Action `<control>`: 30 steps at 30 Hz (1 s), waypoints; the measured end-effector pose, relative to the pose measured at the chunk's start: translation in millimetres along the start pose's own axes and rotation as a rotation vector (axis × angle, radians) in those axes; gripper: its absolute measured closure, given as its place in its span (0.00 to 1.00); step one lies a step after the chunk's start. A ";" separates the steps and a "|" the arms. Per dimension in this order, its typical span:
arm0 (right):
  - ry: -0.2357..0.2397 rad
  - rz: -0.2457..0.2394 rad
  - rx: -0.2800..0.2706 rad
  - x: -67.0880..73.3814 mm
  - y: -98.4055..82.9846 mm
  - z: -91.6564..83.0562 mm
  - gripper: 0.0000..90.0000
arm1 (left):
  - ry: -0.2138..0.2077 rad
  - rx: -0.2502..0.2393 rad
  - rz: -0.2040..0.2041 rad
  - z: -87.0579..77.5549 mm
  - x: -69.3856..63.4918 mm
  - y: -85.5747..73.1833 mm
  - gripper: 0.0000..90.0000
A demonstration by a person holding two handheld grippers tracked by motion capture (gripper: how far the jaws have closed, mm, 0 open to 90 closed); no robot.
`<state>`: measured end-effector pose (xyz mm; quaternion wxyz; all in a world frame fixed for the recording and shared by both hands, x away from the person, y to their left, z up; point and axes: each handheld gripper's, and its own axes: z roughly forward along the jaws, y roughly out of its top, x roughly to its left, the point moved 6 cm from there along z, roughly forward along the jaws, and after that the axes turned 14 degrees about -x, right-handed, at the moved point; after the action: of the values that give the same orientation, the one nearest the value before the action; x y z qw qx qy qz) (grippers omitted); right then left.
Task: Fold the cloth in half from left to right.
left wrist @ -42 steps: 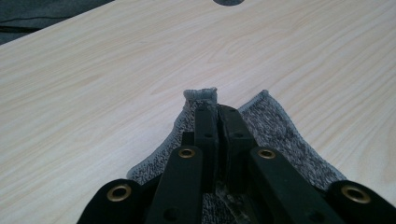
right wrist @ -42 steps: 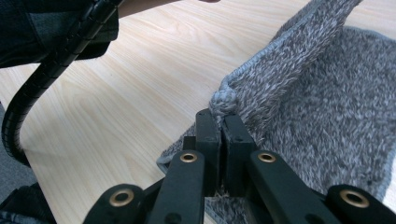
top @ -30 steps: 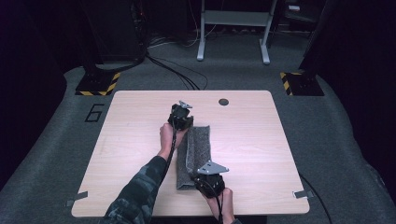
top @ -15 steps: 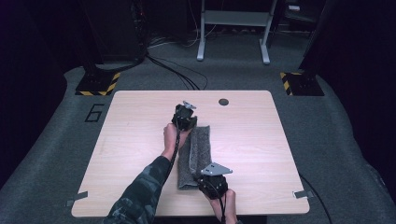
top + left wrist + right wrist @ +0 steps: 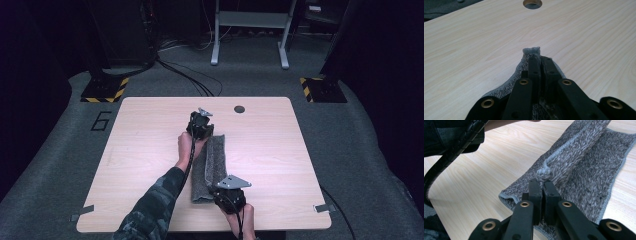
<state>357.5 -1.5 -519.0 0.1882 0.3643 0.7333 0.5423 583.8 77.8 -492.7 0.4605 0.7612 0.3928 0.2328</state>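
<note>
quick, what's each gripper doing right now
Left gripper: shut on the grey towel, at its far corner.
Right gripper: shut on the grey towel, at its near end.

The left gripper (image 5: 540,60) has its two black jaws pressed together on a corner of a grey cloth (image 5: 531,50), whose bunched edge pokes out just past the tips. More of the cloth spreads beneath the jaws. Beyond lies the pale wooden surface (image 5: 474,45), with a round hole (image 5: 532,3) near its far edge.
</note>
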 end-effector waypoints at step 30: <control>-0.145 0.085 0.078 -51.0 -29.0 -48.3 0.46 | -0.006 0.011 -0.072 -22.7 15.1 -21.7 0.28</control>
<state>349.3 -75.3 -535.6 0.2032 0.4406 0.7222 0.4929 568.0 107.6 -501.5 0.4654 0.7498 0.4201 0.2117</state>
